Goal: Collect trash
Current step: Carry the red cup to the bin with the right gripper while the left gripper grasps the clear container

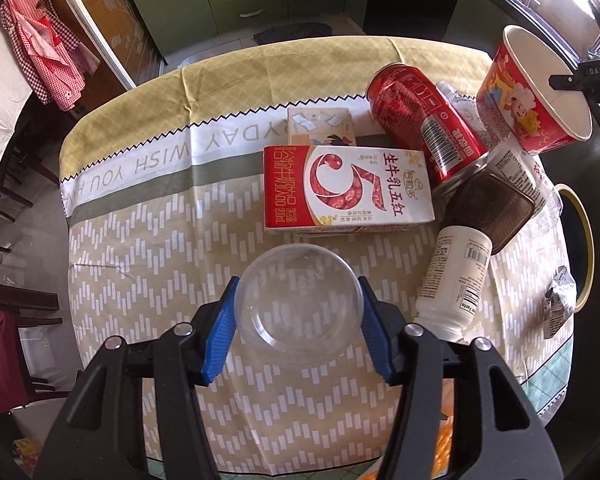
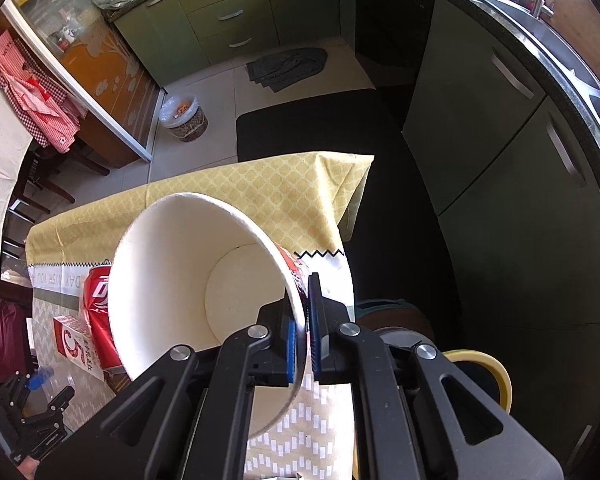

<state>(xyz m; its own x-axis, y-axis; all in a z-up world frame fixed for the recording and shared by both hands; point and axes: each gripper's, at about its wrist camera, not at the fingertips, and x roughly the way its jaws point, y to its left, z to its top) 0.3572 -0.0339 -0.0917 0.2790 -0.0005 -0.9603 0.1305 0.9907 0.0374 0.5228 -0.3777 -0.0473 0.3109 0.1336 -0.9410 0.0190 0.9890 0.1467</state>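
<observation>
My left gripper (image 1: 298,316) is shut on a clear plastic cup (image 1: 300,306), its blue pads (image 1: 222,328) pressing both sides, just above the tablecloth. My right gripper (image 2: 303,330) is shut on the rim of a red and white paper noodle cup (image 2: 188,280), held tilted above the table's right edge; the cup also shows in the left wrist view (image 1: 536,88). On the table lie a red milk carton (image 1: 344,188), a red can (image 1: 424,120), a white bottle (image 1: 456,280) and a brown plastic tray (image 1: 492,208).
A small card box (image 1: 320,126) lies behind the carton. A crumpled clear bottle (image 1: 472,114) lies behind the can, and a foil wrapper (image 1: 560,304) is at the table's right edge. A yellow-rimmed bin (image 2: 488,376) stands beside the table. A lined wastebasket (image 2: 182,114) stands on the floor.
</observation>
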